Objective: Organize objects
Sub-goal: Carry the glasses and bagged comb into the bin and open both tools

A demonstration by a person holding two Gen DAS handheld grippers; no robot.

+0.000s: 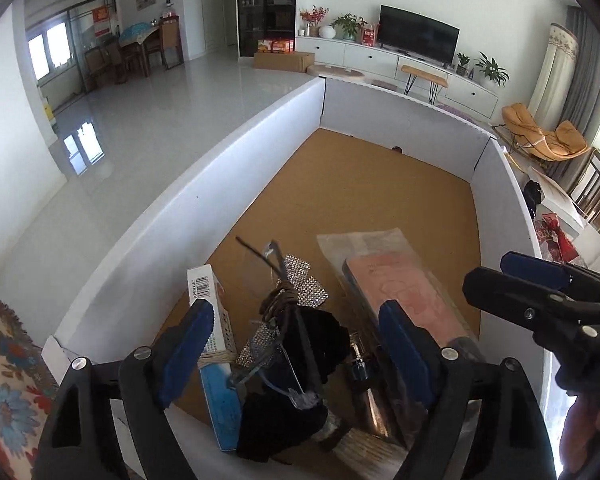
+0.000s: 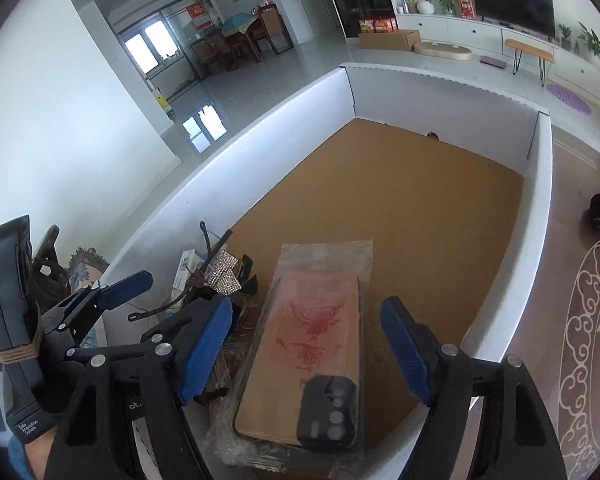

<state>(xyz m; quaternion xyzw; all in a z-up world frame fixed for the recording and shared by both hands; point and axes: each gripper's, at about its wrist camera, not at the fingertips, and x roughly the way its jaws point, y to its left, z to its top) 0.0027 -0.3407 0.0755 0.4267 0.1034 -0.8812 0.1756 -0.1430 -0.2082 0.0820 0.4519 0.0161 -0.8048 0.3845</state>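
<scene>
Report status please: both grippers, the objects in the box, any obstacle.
Left gripper open, right gripper open, nothing held. Bagged phone case, glasses, rhinestone bow, small carton crowd near corner of white box. No obstacle.

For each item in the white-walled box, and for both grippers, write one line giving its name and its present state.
Left gripper: open, above the pile, holding nothing.
Right gripper: open, over the phone case, not gripping it.
Phone case: sealed in a clear bag, lying flat, camera cutout nearest.
Blue-and-white carton: closed, lying beside the left wall.
Rhinestone bow: resting on top of the pile.
Black cloth: crumpled.
Box: far half bare.
</scene>
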